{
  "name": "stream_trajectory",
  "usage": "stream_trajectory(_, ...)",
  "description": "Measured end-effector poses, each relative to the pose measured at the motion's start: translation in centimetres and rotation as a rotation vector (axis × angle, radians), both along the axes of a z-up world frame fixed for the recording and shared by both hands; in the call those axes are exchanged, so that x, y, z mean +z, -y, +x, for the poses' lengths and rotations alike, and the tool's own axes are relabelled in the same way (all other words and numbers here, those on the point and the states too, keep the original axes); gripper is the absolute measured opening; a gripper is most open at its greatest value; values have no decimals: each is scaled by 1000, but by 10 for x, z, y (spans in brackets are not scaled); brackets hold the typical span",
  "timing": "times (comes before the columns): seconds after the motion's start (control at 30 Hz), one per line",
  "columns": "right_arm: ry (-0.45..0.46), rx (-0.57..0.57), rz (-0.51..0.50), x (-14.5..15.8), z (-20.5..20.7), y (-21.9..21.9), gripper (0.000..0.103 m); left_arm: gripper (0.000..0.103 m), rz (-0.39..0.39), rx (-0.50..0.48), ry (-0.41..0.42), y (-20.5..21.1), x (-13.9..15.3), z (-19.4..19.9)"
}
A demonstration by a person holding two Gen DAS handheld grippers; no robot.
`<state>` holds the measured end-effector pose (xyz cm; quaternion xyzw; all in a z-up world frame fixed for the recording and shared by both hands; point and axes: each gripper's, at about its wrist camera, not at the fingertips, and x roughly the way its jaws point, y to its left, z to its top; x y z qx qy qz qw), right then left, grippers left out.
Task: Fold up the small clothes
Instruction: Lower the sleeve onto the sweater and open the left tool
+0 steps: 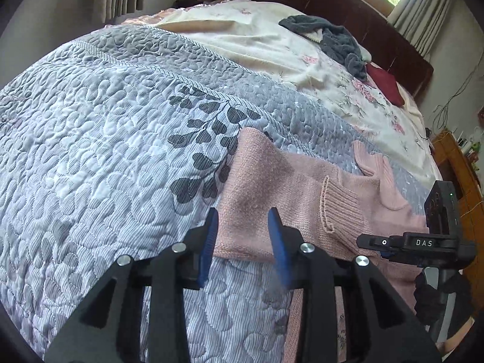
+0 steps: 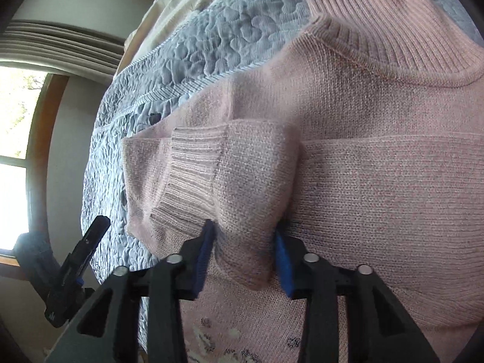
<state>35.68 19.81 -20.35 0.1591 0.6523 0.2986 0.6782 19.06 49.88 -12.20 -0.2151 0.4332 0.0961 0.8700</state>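
A pink knit sweater (image 1: 272, 187) lies spread on the grey-blue quilted bedspread (image 1: 90, 121), its ribbed cuff (image 1: 335, 208) folded over the body. My left gripper (image 1: 243, 214) hovers open over the sweater's left edge, blue pads apart, nothing between them. In the right wrist view the sweater (image 2: 378, 166) fills the frame, ribbed collar (image 2: 378, 39) at the top. My right gripper (image 2: 243, 230) is open and straddles a raised hump of the folded sleeve (image 2: 251, 181). The right gripper (image 1: 372, 242) also shows in the left wrist view, low over the sweater.
A cream floral sheet (image 1: 242, 39) covers the far half of the bed, with a dark grey garment (image 1: 332, 39) and a red cushion (image 1: 384, 81) on it. A dark wooden headboard (image 1: 332, 3) stands behind. A wooden cabinet (image 1: 456, 163) is at the right.
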Motion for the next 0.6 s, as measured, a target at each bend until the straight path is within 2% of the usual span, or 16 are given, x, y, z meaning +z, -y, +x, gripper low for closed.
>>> stream_trajectory(0.03, 13, 9, 10, 3, -1, 0, 19, 34, -1, -2, -2, 0, 0, 0)
stream_trajectory(0.1, 52, 29, 31, 16, -6, 3, 16, 34, -7, -7, -2, 2, -1, 2)
stream_trajectory(0.23, 153, 35, 37, 50, -14, 22, 15, 34, -17, -29, 11, 15, 2, 9)
stream_trajectory(0.33, 195, 17, 33, 68, -15, 44, 15, 34, -26, -57, 20, 30, 4, 17)
stream_trajectory(0.47, 242, -21, 8, 83, -13, 76, 15, 34, -28, -108, 29, 57, 5, 29)
stream_trajectory(0.6, 267, -68, -31, 85, -10, 111, 15, 34, -37, -160, 19, 84, -1, 44)
